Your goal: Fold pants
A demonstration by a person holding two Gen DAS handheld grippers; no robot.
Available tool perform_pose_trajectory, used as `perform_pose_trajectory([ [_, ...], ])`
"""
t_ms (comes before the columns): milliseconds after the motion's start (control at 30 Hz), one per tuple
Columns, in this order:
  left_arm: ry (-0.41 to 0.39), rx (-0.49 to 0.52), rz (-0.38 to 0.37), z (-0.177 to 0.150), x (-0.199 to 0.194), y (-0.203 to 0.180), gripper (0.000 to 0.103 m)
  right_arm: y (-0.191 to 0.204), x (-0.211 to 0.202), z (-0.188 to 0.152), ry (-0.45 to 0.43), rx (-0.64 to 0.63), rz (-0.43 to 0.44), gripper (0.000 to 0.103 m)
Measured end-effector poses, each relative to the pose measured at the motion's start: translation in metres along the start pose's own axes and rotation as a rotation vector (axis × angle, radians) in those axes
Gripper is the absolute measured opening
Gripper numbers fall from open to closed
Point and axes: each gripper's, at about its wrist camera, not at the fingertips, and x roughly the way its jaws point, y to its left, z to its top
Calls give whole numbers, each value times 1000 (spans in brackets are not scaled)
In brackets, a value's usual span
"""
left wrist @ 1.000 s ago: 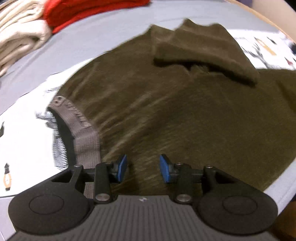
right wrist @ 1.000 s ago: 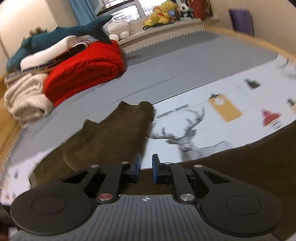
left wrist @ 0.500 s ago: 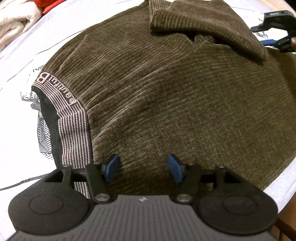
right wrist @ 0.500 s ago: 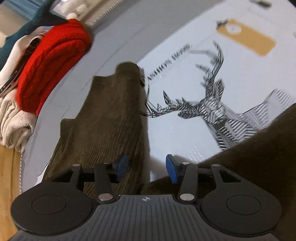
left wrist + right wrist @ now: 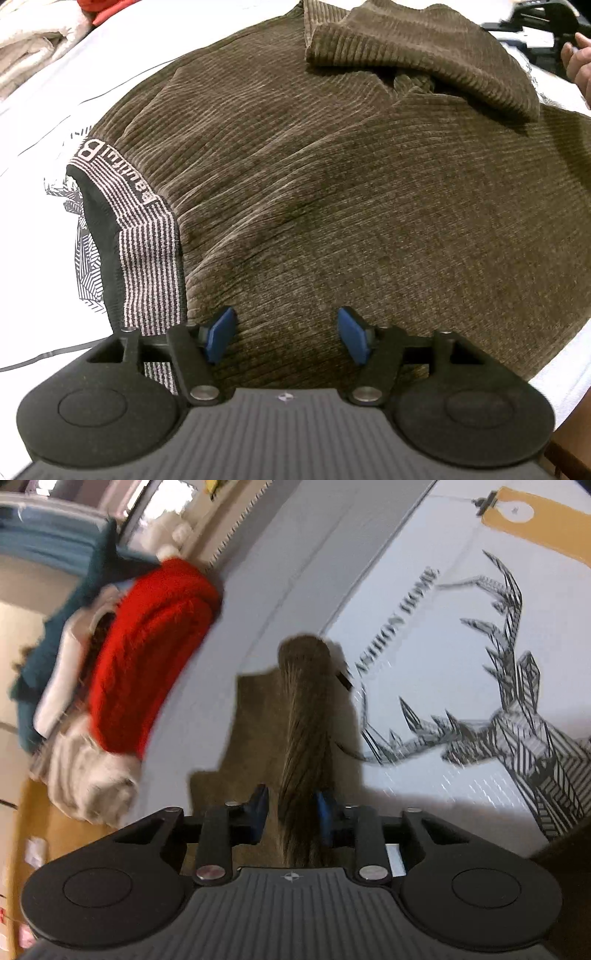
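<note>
- Waistband: striped grey-and-black elastic with lettering, at the left edge of the pants
- Pants: brown corduroy, spread on a white deer-print sheet, one leg end folded back on top
- Left gripper: blue pads spread and opening over the cloth, pinching nothing
- Right gripper: pressed tight on a raised fold of pant leg

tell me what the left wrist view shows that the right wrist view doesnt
Only the left wrist view: the striped waistband, the left tool with jaws opening over the corduroy, nothing between them, and a hand at the far edge.

Only the right wrist view: the right tool shut on a fold of the leg, and the red blanket.

Both: the brown pants on the deer-print sheet.
</note>
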Motion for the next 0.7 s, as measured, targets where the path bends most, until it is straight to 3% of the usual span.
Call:
perform_pose_trajectory([
  [133, -6, 7, 2, -1, 0, 1, 73, 11, -33, 13, -153, -53, 50, 0],
  [200, -5, 6, 5, -1, 1, 1, 75, 14, -46, 23, -165, -69, 80, 0],
  [333, -6, 6, 10, 0, 3, -1, 79, 2, -44, 32, -54, -114, -67, 8],
  [400, -3, 1, 19, 1, 3, -3, 79, -12, -33, 28, 31, -72, -71, 34],
  [467, -1, -10, 28, 1, 1, -4, 79, -18, -19, 21, 96, -66, -100, 47],
  [533, -1, -13, 44, 1, -2, -6, 78, -18, -6, 12, 138, -67, -125, 49],
  [667, -48, 39, 101, 0, -14, -22, 72, -12, 9, 4, 157, -70, -84, 49],
  [700, -69, 30, 104, 0, -18, -26, 71, -10, 12, 2, 166, -83, -70, 42],
])
